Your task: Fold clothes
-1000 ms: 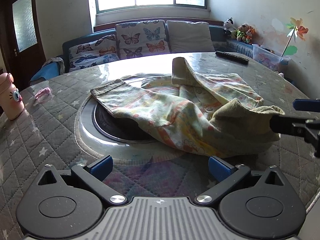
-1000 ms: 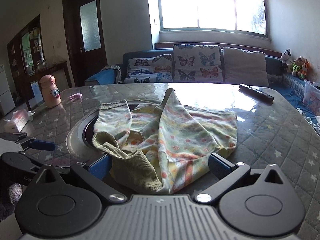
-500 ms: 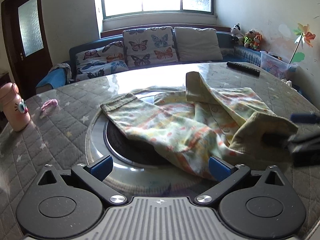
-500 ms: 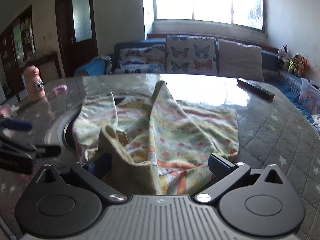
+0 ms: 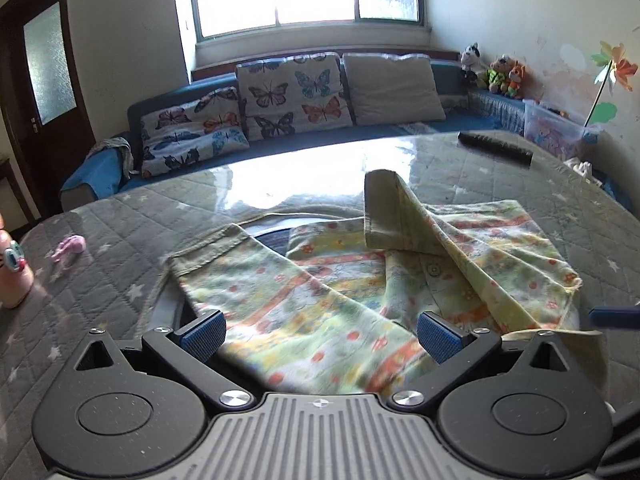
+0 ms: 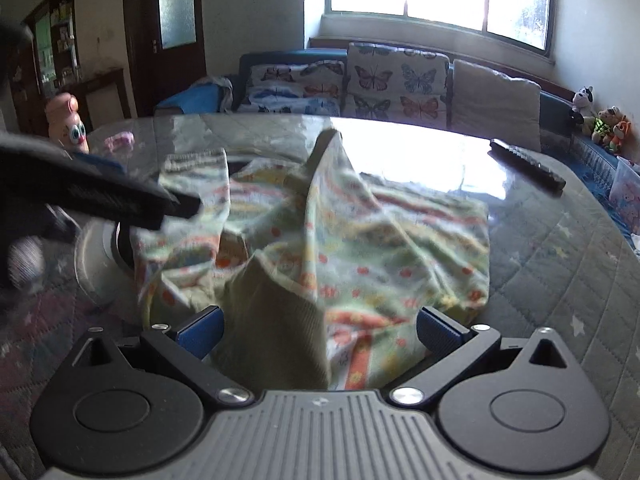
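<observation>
A yellow-green garment [image 5: 320, 304] with an orange print lies crumpled over the middle of the round quilted table [image 5: 120, 232]. One leg [image 5: 394, 200] is folded up into a ridge. My left gripper [image 5: 320, 334] is open, and the near leg of the garment lies between its blue pads [image 5: 202, 334]. My right gripper [image 6: 320, 330] is also open, with the ribbed olive waistband [image 6: 276, 320] bunched between its fingers. In the right wrist view the left gripper [image 6: 120, 200] shows as a blurred black finger at the left edge of the garment [image 6: 380, 248].
A black remote [image 5: 496, 146] lies at the table's far right. A pink bottle [image 6: 66, 120] and a small pink object [image 5: 68, 248] sit at the left. The garment partly covers a dark round inset [image 5: 276, 236]. Behind the table is a sofa with butterfly cushions [image 5: 292, 96].
Both grippers have moved forward onto the garment, so cloth now lies between each pair of open fingers. The left gripper has swung in closer to the right one.
</observation>
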`<move>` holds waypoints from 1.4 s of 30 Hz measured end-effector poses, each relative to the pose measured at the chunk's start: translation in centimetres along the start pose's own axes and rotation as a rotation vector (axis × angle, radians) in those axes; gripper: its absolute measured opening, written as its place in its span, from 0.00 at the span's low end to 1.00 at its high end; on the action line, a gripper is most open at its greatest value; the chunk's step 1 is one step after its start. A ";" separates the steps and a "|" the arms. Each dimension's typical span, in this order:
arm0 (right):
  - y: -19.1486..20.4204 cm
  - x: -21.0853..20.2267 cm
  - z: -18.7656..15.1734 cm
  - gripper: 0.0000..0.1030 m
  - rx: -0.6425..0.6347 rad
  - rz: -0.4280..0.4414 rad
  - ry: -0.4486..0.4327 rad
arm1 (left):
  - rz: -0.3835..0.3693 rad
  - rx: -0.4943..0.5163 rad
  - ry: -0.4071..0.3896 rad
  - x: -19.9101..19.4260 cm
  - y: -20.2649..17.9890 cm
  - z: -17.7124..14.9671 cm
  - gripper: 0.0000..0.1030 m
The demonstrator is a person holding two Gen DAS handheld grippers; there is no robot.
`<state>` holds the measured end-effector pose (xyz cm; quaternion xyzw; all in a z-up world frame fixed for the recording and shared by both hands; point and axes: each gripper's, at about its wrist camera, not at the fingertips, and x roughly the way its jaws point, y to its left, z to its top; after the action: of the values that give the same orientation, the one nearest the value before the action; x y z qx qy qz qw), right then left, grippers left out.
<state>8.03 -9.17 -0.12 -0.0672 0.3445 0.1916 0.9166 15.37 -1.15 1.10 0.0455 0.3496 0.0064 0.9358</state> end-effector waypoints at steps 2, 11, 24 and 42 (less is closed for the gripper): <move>-0.7 -0.2 1.2 1.00 0.008 0.002 -0.024 | 0.004 0.004 0.021 1.3 -0.4 0.1 1.00; -3.0 3.7 7.0 1.00 0.007 0.012 -0.039 | 0.014 0.007 0.081 4.0 -0.3 -1.1 1.00; -1.5 13.9 10.8 0.80 -0.081 0.021 0.064 | 0.068 -0.100 0.103 7.1 3.8 1.6 0.98; -11.2 7.4 6.8 0.05 0.154 -0.093 -0.038 | 0.021 -0.120 0.156 10.2 4.6 3.3 0.10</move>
<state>21.70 -15.44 0.10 -0.0087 0.3373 0.1228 0.9333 25.34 3.58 -2.72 -0.0075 0.4200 0.0405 0.9066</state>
